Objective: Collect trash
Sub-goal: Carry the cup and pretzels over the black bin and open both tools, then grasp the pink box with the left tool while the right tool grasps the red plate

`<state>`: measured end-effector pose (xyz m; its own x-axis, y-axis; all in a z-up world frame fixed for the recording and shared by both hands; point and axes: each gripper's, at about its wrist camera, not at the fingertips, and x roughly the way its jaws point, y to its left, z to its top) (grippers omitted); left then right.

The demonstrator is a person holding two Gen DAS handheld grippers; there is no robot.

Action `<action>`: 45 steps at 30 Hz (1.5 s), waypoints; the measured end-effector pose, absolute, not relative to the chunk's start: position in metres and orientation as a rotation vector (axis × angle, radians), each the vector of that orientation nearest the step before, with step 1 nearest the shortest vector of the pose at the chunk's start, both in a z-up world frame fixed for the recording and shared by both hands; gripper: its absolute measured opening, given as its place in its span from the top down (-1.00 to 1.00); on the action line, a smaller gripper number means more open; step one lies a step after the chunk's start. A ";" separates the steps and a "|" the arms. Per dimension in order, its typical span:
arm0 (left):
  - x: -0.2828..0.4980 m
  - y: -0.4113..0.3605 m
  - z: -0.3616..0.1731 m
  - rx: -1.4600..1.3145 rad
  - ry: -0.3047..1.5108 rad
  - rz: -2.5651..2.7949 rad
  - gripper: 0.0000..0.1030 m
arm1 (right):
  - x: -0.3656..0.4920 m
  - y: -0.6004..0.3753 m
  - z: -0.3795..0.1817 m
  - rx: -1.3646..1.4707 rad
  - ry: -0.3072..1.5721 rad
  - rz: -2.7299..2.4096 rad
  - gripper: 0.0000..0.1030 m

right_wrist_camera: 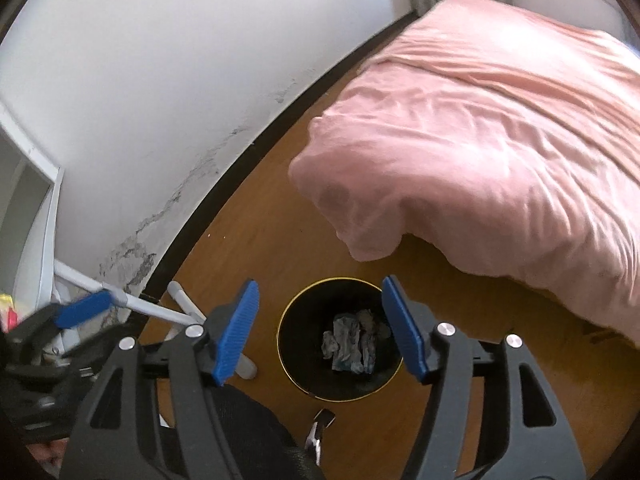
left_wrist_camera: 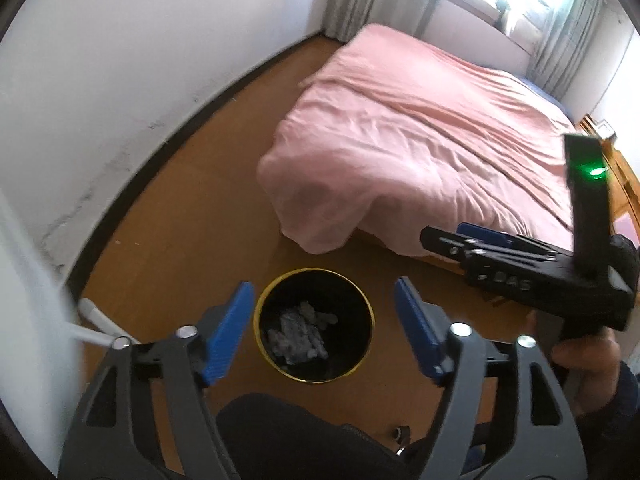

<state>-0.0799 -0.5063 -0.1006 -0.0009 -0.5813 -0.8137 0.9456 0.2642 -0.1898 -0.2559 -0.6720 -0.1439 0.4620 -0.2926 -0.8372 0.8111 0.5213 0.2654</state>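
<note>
Take the round bin (left_wrist_camera: 314, 324) as your landmark: a black cylinder with a thin gold rim, standing on smooth, warm-brown wooden flooring (left_wrist_camera: 208, 216). Inside it, on the dark bottom, lies the trash: a heap of crumpled grey-white paper wads (left_wrist_camera: 298, 334), wrinkled and matte. From your right wrist camera the same bin (right_wrist_camera: 340, 338) shows the same wads (right_wrist_camera: 354, 344) bunched near its middle.

Your left gripper (left_wrist_camera: 324, 332) hovers above the bin with its ribbed blue pads (left_wrist_camera: 230, 332) spread wide, one on either side of the bin's mouth as the camera sees it. Nothing is between them; the wads lie well below. Your right gripper (right_wrist_camera: 320, 330) also hangs over the bin, jaws parted and empty, its ribbed blue pads (right_wrist_camera: 236, 330) framing the bin's opening. In the left wrist view that right gripper (left_wrist_camera: 452, 240) appears to the right of the bin, black-bodied, with a green light on its upright block, held in your hand (left_wrist_camera: 580, 360).

Beyond the bin stands the bed (left_wrist_camera: 420, 140), draped in a soft, creased pink cover whose corner hangs down near the floor. Left of the bin, white tubular legs (right_wrist_camera: 176, 312) rest on the floor against the scuffed white wall (right_wrist_camera: 160, 120) with its dark skirting.
</note>
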 end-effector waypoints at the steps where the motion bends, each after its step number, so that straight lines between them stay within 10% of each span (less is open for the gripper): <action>1: -0.075 -0.492 -0.089 0.476 0.924 -1.255 -0.58 | -0.250 -0.668 -0.141 0.719 0.821 -0.749 -0.22; 12: 0.016 -0.310 -0.020 0.385 0.783 -0.849 -0.77 | -0.107 -0.557 -0.051 0.480 0.756 -0.374 -0.54; 29: 0.104 -0.136 -0.061 0.146 0.933 -0.332 -0.76 | 0.087 -0.354 -0.002 0.190 0.813 0.091 -0.58; 33: 0.096 -0.134 -0.057 0.174 0.897 -0.336 -0.06 | 0.103 -0.334 -0.005 0.158 0.840 0.124 -0.61; 45: 0.091 -0.042 -0.039 0.098 0.906 -0.303 -0.04 | 0.168 -0.256 -0.034 -0.012 0.957 0.179 -0.82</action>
<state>0.0913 -0.0423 -0.0393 0.5776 -0.2177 -0.7867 0.2996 0.9531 -0.0438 0.1681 -0.2557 -0.0338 0.5622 0.1467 -0.8139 -0.1577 0.9851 0.0687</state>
